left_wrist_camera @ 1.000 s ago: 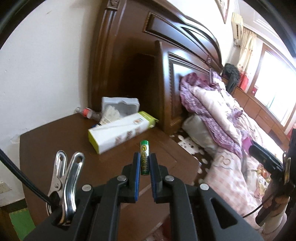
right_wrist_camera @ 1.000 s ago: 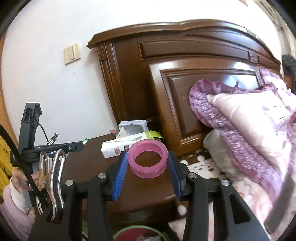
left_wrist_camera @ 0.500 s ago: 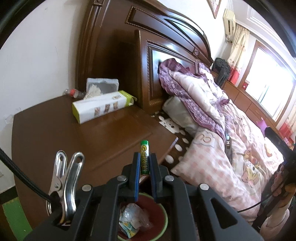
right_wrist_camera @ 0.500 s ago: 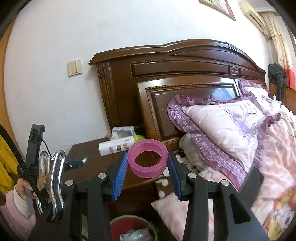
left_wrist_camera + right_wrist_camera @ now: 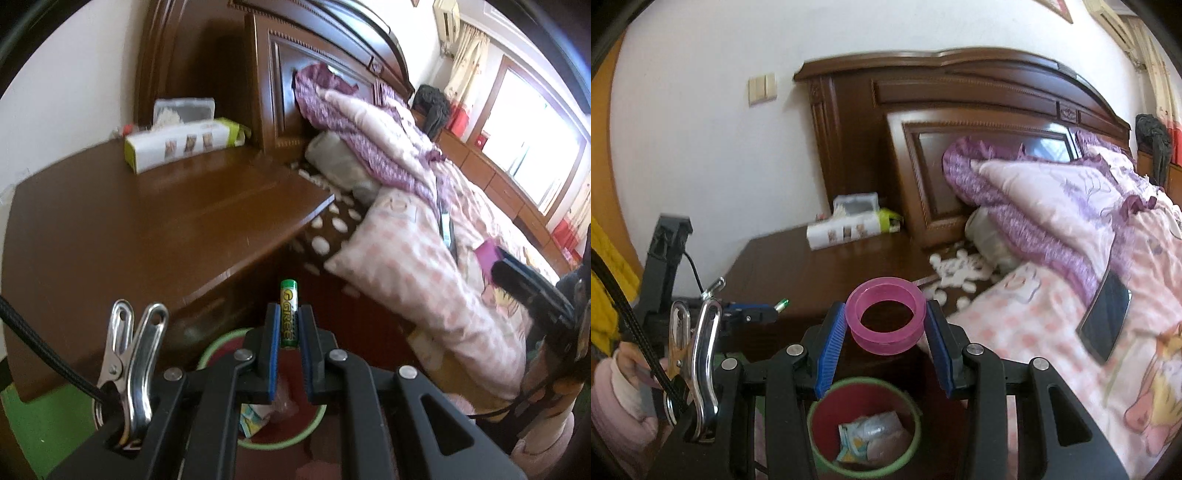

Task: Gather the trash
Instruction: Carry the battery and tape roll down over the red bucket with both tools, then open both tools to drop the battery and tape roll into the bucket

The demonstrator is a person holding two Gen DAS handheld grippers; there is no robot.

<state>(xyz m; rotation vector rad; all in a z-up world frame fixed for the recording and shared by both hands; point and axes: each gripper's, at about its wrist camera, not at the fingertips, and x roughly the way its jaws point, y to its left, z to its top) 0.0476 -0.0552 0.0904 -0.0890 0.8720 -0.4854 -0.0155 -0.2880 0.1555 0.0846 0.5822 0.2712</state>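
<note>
Left gripper [image 5: 289,326]: jaws nearly together, clamped on a green battery [image 5: 289,318] standing upright, above the green-rimmed trash bin [image 5: 218,349]. Right gripper [image 5: 885,328]: jaws wide, pressed against both sides of a pink tape roll [image 5: 886,319], over the trash bin [image 5: 812,413] holding crumpled wrappers [image 5: 871,437]

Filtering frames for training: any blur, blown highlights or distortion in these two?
Left wrist: window blown out white, nightstand and bedding smeared by motion, battery in the left gripper sharp. Right wrist: milder blur on the headboard, pink ring in the right gripper crisp, bin readable. Both: heavy fisheye bending, dark corner vignette.
</note>
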